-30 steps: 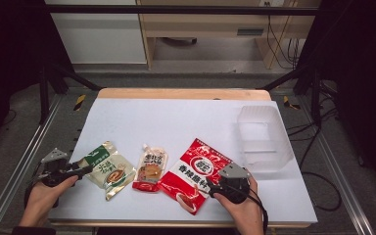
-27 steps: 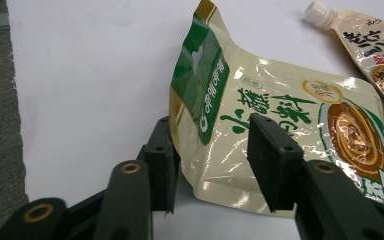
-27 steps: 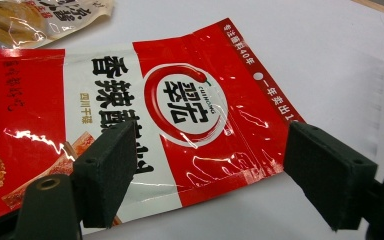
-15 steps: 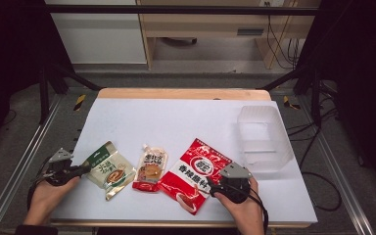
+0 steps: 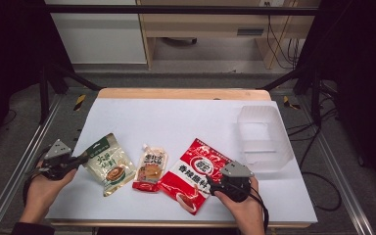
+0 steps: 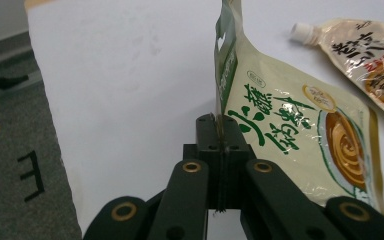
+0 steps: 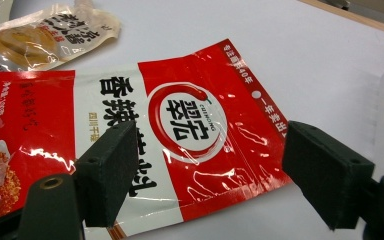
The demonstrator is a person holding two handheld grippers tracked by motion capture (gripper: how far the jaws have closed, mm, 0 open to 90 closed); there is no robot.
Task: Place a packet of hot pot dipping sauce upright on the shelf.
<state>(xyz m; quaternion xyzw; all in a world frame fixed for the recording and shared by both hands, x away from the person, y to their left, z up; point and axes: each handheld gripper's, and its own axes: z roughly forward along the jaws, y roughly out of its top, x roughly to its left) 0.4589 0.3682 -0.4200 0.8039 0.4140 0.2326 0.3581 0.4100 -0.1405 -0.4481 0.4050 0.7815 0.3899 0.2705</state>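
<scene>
Green-and-cream foil is what I have pinched in my left gripper [image 6: 219, 131]: its jaws have just been closing and now sit clamped on the top edge of the green sauce pouch [image 6: 290, 125], with the seam standing upright between the pads. In the high view that pouch [image 5: 108, 164] sits near the left edge of the white table [image 5: 176, 117], its lower part touching the surface and its gripped corner raised toward my left hand [image 5: 44, 188]. Just beside it lies the small spouted pouch [image 5: 150, 169], flat, and next to that the big red seasoning bag [image 5: 196, 174], also flat. My right gripper [image 7: 207, 170] hangs over the red bag's right edge with jaws spread wide and nothing pressed between them; 1 pad stands over the bag's white panel, the other over bare table. A clear plastic bin [image 5: 264, 139] stands toward the right side, well apart from the pouches.
</scene>
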